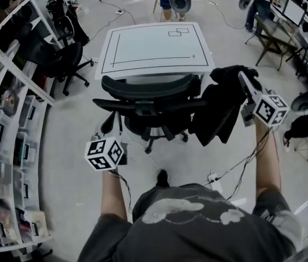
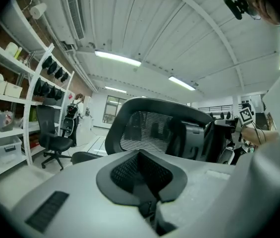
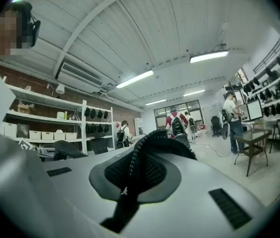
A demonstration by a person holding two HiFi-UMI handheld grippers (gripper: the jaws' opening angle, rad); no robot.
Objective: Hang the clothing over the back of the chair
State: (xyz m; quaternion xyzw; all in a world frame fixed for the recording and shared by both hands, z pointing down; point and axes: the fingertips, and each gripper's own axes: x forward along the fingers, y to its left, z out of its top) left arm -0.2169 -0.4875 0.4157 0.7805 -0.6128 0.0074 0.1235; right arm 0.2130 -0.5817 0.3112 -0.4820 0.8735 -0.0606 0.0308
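White bench (image 1: 154,42) is standing behind the chair (image 1: 143,86), ahead of the right claw (image 1: 245,79), which is gripping the dark clothing (image 1: 219,113); it is dangling beneath that claw, beside the chair back. The left claw (image 1: 110,124) is sitting closed and empty.

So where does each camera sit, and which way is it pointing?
Head view: on the person's head, looking steeply down at the chair and white table; forearms, left gripper and right gripper show.
Left gripper view: on the left gripper, facing the chair's back; its shut jaws and the person's right forearm show.
Right gripper view: on the right gripper, facing the room; jaws pinch the dark clothing, the person's head top left.
Shared: the chair, in head and left gripper views.
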